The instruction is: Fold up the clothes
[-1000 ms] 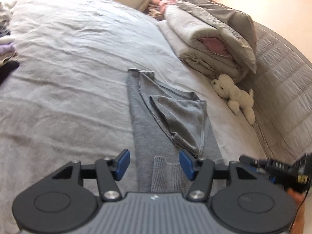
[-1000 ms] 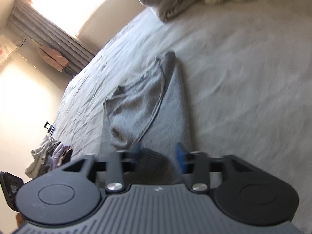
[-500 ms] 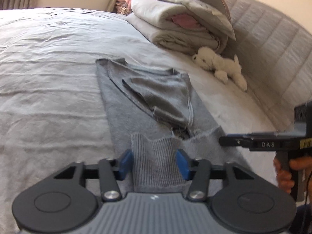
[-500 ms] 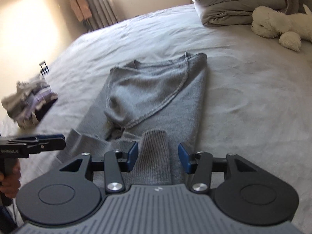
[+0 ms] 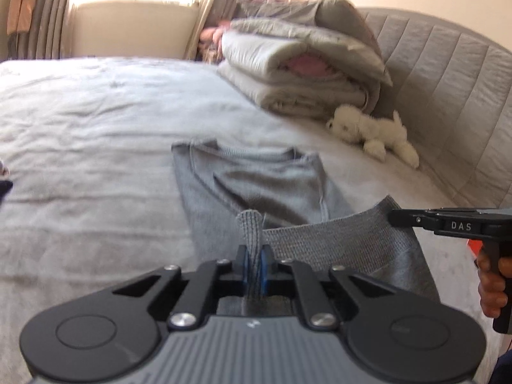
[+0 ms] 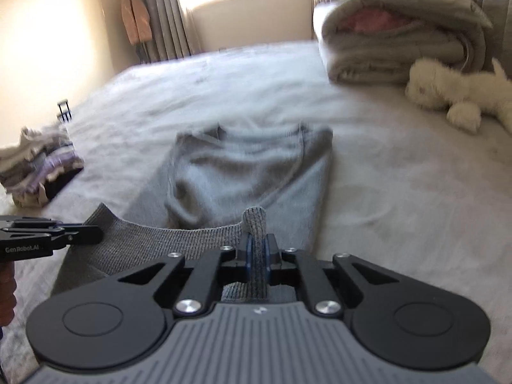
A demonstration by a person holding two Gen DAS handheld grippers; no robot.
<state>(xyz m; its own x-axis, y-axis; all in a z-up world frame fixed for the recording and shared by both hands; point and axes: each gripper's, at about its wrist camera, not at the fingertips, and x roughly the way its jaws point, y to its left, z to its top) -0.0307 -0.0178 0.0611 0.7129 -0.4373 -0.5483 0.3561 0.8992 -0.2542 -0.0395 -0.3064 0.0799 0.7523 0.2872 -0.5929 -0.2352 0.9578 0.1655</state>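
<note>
Gripping the ribbed hem of the grey sweater (image 5: pixel 256 185) at both corners, ready for the lengthwise fold.

Stack of folded clothes (image 6: pixel 38 166) lay at far left; sweater lay flat mid-bed, sleeves already tucked in, neckline away from the person. Left gripper (image 5: pixel 252 264) had just closed, blue pads clamped on a pinch of hem; right gripper (image 6: pixel 257 260) likewise, clamped on the other corner. Judgement: lift both corners evenly, keep the hem taut, carry it to the neckline, edges aligned. Rolled duvet (image 5: pixel 304 73) and plush toy (image 5: pixel 374 136) sat at right.
</note>
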